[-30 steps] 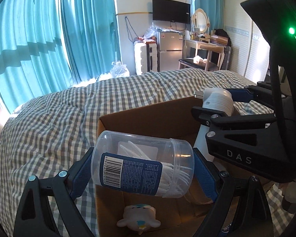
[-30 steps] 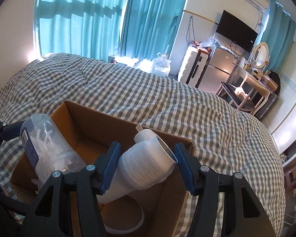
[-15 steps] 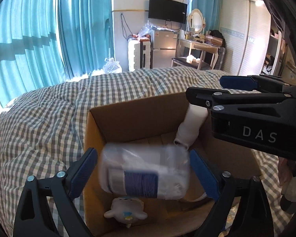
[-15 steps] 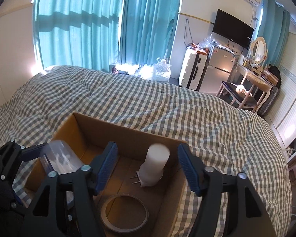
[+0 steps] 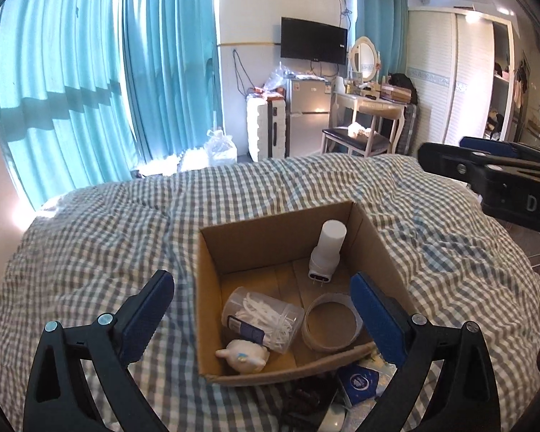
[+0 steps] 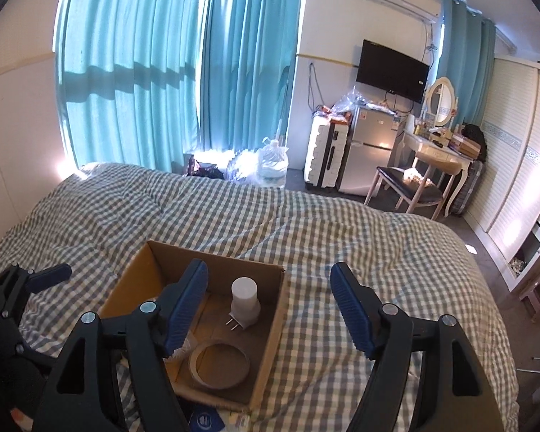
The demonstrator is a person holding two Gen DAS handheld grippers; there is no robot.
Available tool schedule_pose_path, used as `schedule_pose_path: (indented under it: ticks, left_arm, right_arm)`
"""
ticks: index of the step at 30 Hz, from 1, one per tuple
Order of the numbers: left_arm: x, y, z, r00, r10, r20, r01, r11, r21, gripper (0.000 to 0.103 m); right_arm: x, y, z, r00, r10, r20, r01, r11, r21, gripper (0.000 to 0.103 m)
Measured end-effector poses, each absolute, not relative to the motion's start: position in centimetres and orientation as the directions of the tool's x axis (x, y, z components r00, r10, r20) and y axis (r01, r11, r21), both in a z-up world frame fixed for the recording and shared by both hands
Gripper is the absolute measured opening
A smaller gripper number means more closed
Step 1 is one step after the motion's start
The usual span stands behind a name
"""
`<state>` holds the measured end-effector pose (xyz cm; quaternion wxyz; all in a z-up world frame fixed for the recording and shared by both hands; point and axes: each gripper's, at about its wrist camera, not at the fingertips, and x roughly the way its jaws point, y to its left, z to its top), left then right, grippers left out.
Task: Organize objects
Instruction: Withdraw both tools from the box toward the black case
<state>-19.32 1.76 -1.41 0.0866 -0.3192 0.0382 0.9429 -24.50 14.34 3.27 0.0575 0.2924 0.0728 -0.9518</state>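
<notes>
Since a second ago both my grippers have let go and lifted. Clear jar (image 5: 263, 319), barcode label illegible, lies in cardboard box (image 5: 205, 288); white plug-in light (image 5: 327, 252) at 1 o'clock. Left gripper (image 5: 261, 309) and right gripper (image 6: 269, 304): spread, empty. Right casing reads "DAS". Checked bedding (image 5: 100, 237) surrounds box.

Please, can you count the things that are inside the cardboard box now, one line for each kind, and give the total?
Clear plastic jar with white sticks inside and a blue label: 1
White plug-in night light with two prongs: 1
Brown ring of tape: 1
Small white toy figure: 1
Total in the open brown cardboard box: 4
</notes>
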Motion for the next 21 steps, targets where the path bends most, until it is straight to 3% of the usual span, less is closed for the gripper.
schedule_pose_path:
  ticks: [9,17,21]
  left_arm:
    - [-12.7,0.6,3.9,-0.847,0.082,-0.525,-0.133,-0.989,0.060,0.101]
    - [-8.4,0.0,5.2,-0.874,0.016,-0.486,-0.080,-0.991,0.110,0.101]
    - [-7.0,-0.4,4.5,-0.876,0.008,-0.483,-0.064,-0.993,0.098,0.102]
  right_arm:
    - [-15.5,15.3,7.0,-0.850,-0.064,-0.523,0.142,-0.984,-0.111,0.074]
    - [-9.5,15.3,7.6,-0.862,-0.105,-0.496,0.166,-0.983,-0.080,0.074]
    - [-7.7,15.3,7.1,-0.867,-0.126,-0.482,0.179,-0.982,-0.065,0.082]
